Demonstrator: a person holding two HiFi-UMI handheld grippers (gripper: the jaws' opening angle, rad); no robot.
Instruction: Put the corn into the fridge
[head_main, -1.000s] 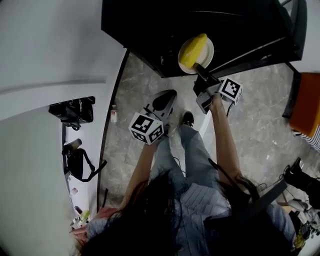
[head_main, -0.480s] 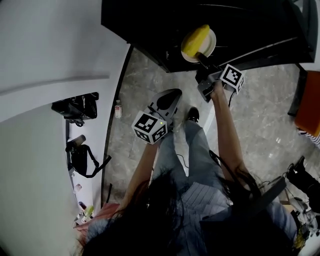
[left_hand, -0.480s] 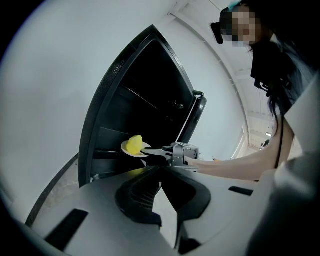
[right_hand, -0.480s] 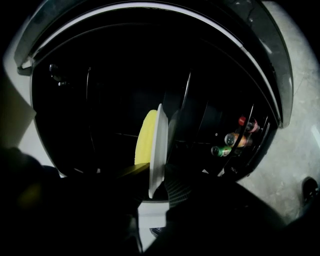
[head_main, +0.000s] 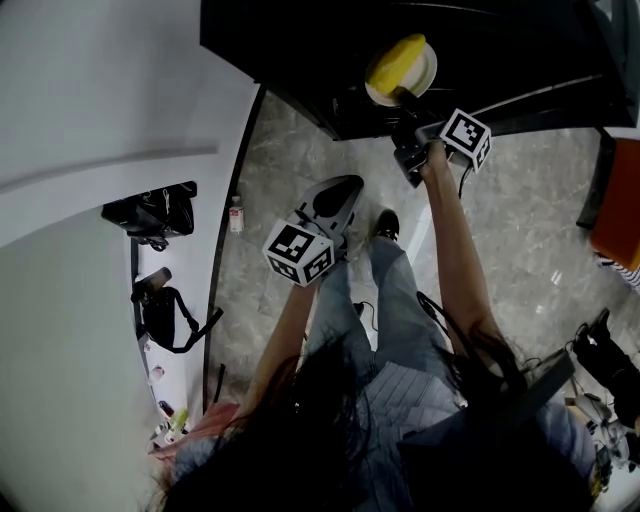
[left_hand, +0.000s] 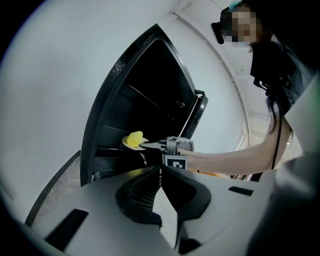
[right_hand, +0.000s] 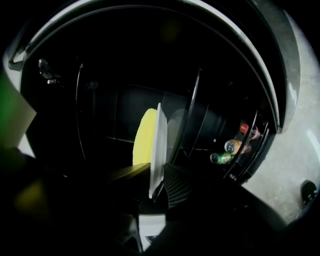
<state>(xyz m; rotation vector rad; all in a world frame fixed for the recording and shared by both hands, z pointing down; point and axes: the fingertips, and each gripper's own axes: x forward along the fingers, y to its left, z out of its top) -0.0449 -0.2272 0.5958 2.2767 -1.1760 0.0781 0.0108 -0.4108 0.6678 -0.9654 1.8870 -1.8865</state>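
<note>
This is a room inside a building, most likely a kitchen corner, though it could be in a home or in a work place. The big clue is a tall black fridge (head_main: 300, 60) with its door wide open. Inside are dark shelves, and the door rack holds drink bottles (right_hand: 232, 150). The floor (head_main: 530, 230) is made of shiny gray stone tiles. The wall beside the fridge is plain white. A black bag (head_main: 150, 213) lies on a white ledge at the side, and a little bottle (head_main: 236, 215) stands on the floor near it.
</note>
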